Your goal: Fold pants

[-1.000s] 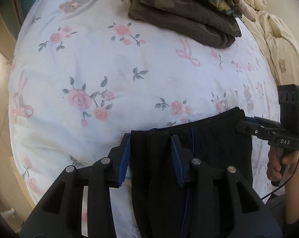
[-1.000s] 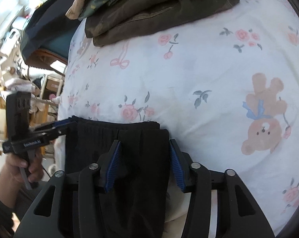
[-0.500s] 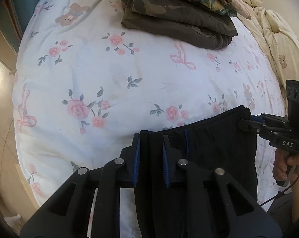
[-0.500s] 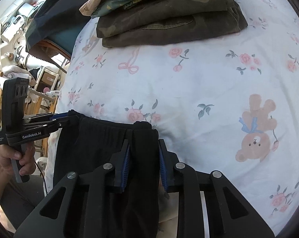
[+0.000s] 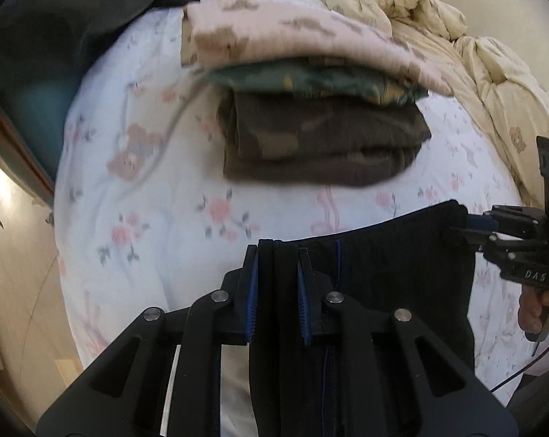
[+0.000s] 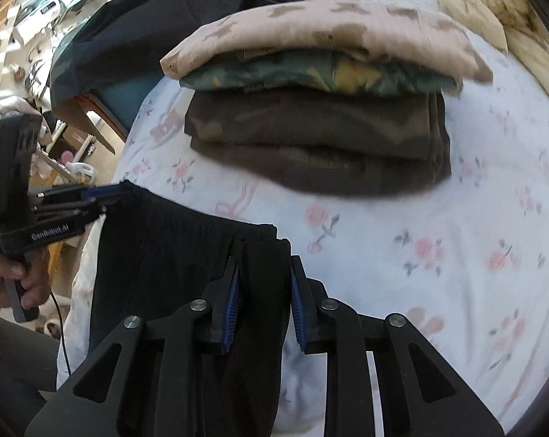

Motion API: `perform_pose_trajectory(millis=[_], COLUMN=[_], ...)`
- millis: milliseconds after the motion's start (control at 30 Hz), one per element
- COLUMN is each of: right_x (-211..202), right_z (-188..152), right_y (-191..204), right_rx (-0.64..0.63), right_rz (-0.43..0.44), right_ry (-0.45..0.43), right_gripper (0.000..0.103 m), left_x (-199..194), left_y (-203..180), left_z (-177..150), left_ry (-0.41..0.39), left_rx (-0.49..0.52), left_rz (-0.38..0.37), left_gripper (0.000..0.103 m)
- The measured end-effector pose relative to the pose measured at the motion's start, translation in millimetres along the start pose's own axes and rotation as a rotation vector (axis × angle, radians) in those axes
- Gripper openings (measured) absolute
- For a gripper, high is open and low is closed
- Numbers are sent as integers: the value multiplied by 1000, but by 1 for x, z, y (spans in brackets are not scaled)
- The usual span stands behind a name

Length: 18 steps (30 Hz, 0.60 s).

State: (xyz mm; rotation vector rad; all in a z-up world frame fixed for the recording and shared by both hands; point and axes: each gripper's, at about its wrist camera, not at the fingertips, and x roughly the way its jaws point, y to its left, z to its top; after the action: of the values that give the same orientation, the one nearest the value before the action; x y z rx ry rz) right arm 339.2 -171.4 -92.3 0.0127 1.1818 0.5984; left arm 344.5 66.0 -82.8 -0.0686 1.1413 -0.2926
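Note:
Black pants (image 5: 391, 276) with a thin blue stripe hang by their top edge between my two grippers, lifted above the floral bed sheet (image 5: 158, 196). My left gripper (image 5: 276, 258) is shut on the left corner of that edge. My right gripper (image 6: 263, 267) is shut on the right corner of the pants (image 6: 172, 251). Each gripper shows in the other's view: the right gripper (image 5: 467, 227) at the far right, the left gripper (image 6: 103, 200) at the far left, each pinching an outer corner. The lower part of the pants is hidden behind the gripper bodies.
A stack of folded clothes (image 5: 322, 145) lies ahead on the bed, dark camouflage below, green and pink on top; it also shows in the right wrist view (image 6: 318, 138). A cream quilt (image 5: 493, 73) is bunched at the right. The bed's left edge drops to the floor (image 5: 16, 255).
Both grippers closed on the pants' top edge and then rose and moved forward. The folded stack now sits nearer and lower in both views.

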Motion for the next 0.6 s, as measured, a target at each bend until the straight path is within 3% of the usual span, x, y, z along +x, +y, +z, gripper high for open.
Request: perform_pose_trajectory(millis=[200,367,500,600], right_x=[-19,-54,-86,-109], right_z=[-5,-27,-55,-86], right_y=[9,31,52,63], right_rx=[-99,-221,-324,-366], right_rz=[-8,4,-6,-1], right_ry=[-35,-89,-111,-123], right_gripper=[25,25,25,25], left_x=[-19,-57,-105,-128], left_y=[-19,-27,-54,-72], left_z=[-10,-25,-60,-93], left_ry=[-62,-107,-176,-179], left_rx=[169,232,415,518], left_rz=[3,-39,-38,-47], left_gripper=[16,16,16,16])
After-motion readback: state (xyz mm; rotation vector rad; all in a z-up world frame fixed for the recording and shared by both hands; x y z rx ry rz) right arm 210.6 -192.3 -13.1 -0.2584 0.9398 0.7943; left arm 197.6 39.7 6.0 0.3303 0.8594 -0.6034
